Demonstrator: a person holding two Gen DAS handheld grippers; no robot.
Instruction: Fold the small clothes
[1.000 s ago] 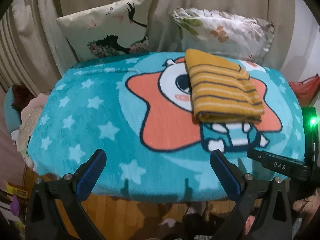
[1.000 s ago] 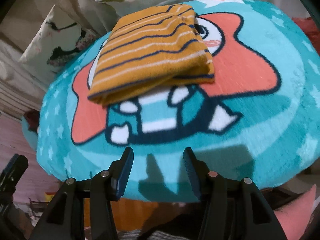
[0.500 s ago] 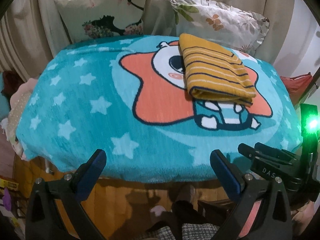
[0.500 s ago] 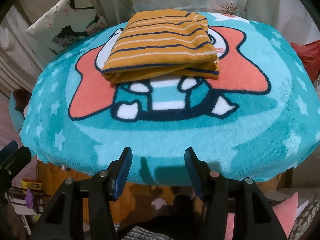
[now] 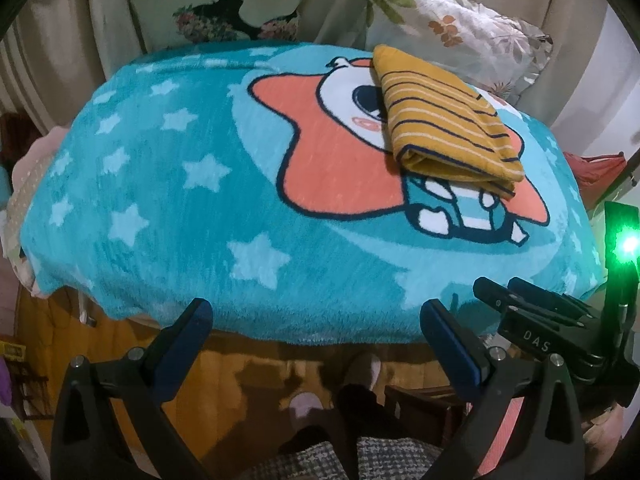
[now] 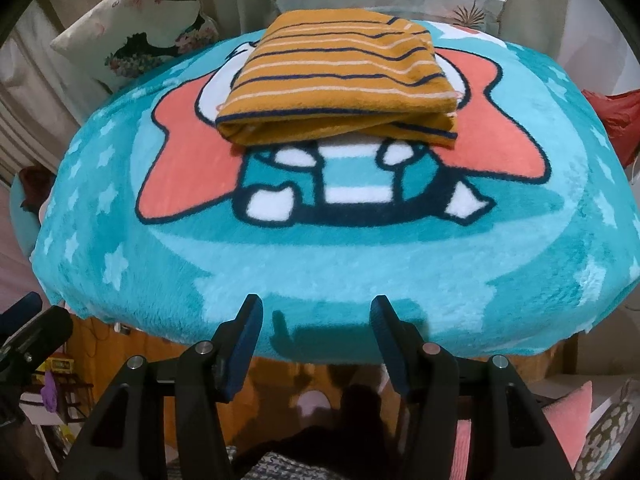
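A mustard-yellow garment with navy and white stripes (image 5: 444,128) lies folded into a neat rectangle on the teal cartoon blanket (image 5: 192,208), on the far right part of it. It shows in the right wrist view (image 6: 340,80) straight ahead. My left gripper (image 5: 316,320) is open wide and empty, held off the blanket's near edge. My right gripper (image 6: 316,312) is open and empty, also at the near edge, well short of the garment. The right gripper also shows in the left wrist view (image 5: 532,320) at the lower right.
Two printed pillows (image 5: 224,8) (image 5: 460,28) lean against the curtain behind the blanket. A red cloth (image 6: 620,112) lies off the right side. Below the near edge are wooden furniture (image 5: 248,380) and the person's legs.
Both grippers have pulled back from the blanket toward the near edge and risen a little. The garment stays folded and still. Both stay open.
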